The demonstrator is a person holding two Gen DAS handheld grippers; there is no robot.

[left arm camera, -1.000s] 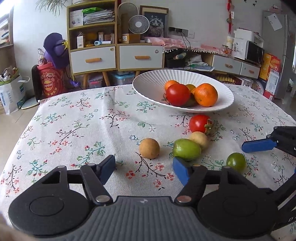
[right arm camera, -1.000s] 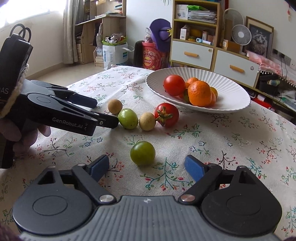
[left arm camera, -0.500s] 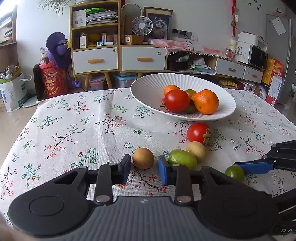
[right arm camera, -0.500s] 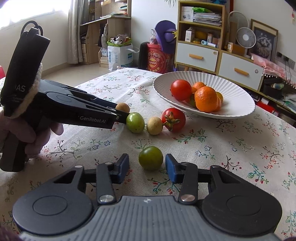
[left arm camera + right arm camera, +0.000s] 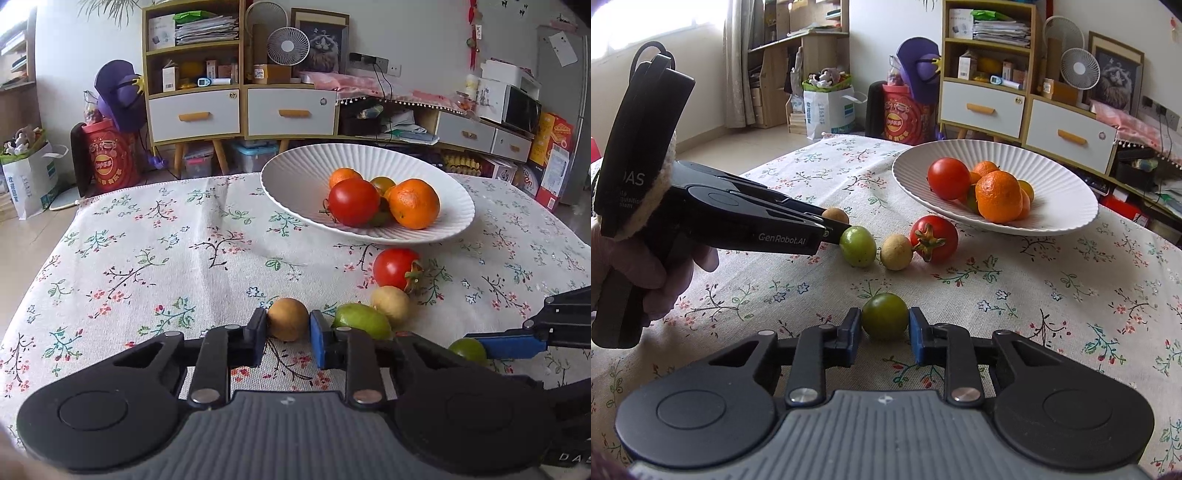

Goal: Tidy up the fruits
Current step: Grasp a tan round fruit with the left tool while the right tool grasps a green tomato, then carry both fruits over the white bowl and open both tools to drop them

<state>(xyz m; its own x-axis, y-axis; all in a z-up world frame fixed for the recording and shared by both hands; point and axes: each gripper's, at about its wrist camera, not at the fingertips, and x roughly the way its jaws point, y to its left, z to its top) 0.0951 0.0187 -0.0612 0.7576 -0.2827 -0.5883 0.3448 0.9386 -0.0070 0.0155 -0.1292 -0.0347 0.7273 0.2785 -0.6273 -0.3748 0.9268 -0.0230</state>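
Both hand-held grippers closed: left (image 5: 288, 334) clamps brown fruit (image 5: 287, 319), right (image 5: 884, 332) green tomato (image 5: 885, 321), on floral tablecloth (image 5: 147, 258).

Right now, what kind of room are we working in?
Most likely a lived-in home living or dining room: a table with a floral cloth, a wooden cabinet stuffed with papers and boxes, a small fan, and a microwave on a side unit.
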